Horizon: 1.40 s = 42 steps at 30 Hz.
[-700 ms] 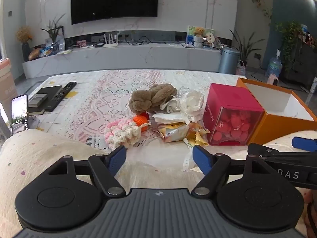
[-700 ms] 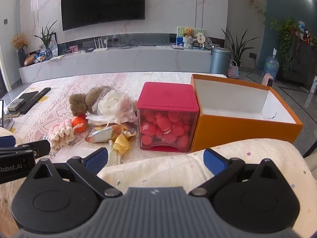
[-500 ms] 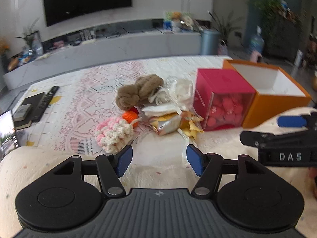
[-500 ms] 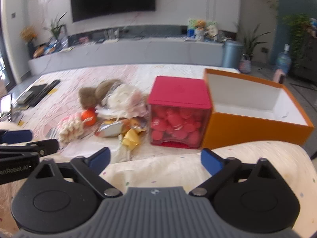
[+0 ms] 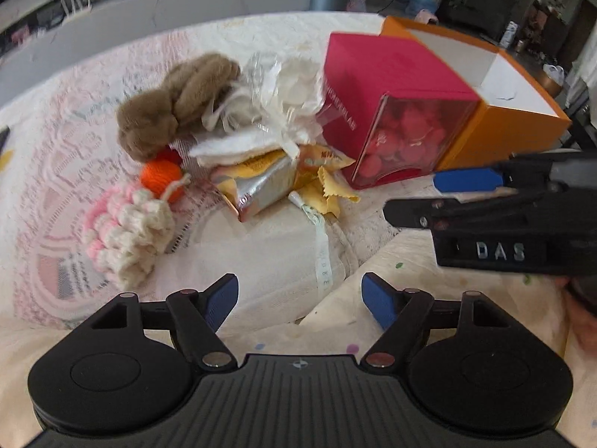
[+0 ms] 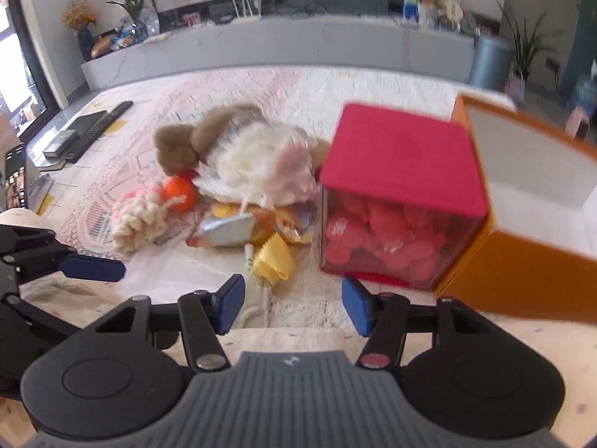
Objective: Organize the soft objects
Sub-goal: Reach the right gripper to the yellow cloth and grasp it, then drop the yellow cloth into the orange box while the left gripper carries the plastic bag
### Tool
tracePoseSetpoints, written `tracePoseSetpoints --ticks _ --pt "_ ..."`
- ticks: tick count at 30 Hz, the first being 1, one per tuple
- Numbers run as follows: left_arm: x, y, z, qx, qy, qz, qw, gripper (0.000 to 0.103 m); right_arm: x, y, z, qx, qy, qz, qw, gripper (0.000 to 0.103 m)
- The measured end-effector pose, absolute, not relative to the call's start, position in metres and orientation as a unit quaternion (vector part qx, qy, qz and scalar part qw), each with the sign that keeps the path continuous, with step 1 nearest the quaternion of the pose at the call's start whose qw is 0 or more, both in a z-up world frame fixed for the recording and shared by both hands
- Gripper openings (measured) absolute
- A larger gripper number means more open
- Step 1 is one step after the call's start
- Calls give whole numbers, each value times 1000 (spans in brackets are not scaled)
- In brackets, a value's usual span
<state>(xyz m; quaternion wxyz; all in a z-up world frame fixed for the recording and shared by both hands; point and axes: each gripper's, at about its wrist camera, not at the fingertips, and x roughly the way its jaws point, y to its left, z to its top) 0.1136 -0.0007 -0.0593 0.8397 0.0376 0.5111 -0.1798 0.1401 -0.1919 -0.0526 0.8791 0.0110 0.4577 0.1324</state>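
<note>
Low over the lace cloth [image 5: 261, 261], both hand-held grippers, left [image 5: 299, 296] and right [image 6: 293, 301], level, spread, empty.

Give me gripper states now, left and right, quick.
Left gripper: open, holding nothing, short of the pile of soft objects.
Right gripper: open, holding nothing, near the red box.
</note>
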Motion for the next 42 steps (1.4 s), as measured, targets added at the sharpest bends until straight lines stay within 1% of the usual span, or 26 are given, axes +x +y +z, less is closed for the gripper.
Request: tracePoseSetpoints --ticks 4,7,8,10,11,12,13,14,15,18,21,23,26,28,31,32,33,35,37,38,42 --pt "133 -4 -85 14 545 -150 825 89 148 -199 -72 34 476 129 869 58" --pt "138 -6 -95 22 545 -118 829 88 153 -201 -78 44 477 133 868 58" --pt "138 -5 -96 25 545 -112 831 81 155 -202 -79 46 478 137 867 58" --pt "139 2 -95 18 544 -100 833 63 158 -201 -82 50 481 145 863 58" --pt "139 6 -95 13 541 -94 836 51 160 -200 -83 52 483 148 862 58" --pt "139 11 -95 7 539 -89 838 36 161 -200 -85 55 484 152 860 58" --pt "135 13 -93 4 539 -87 838 29 163 -200 -85 58 486 158 858 58" --pt "132 15 -91 2 536 -81 840 14 164 -200 -86 63 487 166 855 58" --pt "130 18 -88 -1 531 -72 844 6 164 -199 -86 68 489 174 852 58" --pt "123 36 -72 -21 500 -42 865 3 168 -194 -88 78 495 200 842 58" --pt "114 60 -53 -41 469 -1 882 3 173 -183 -94 68 502 201 839 58" --pt "109 73 -45 -53 464 24 884 3 179 -178 -96 66 499 183 844 58" --pt "109 83 -49 -78 465 31 881 3 192 -172 -99 66 493 178 849 58" --pt "106 76 -48 -70 461 33 884 3 201 -164 -103 54 494 179 849 59" --pt "102 66 -53 -65 456 27 887 3 211 -158 -112 52 498 173 848 57" --pt "103 64 -55 -65 457 26 887 3 214 -157 -113 56 499 172 848 47" --pt "104 62 -57 -67 457 26 887 3 216 -156 -115 62 500 173 846 42" --pt "104 61 -59 -72 457 22 886 3 218 -157 -115 69 500 179 845 16" --pt "103 62 -60 -75 456 20 887 3 218 -154 -115 62 498 178 847 3" --pt "103 62 -60 -77 455 18 887 3 216 -153 -114 57 494 175 849 1" --pt "102 63 -59 -83 451 14 889 3 206 -153 -104 48 472 177 862 0"
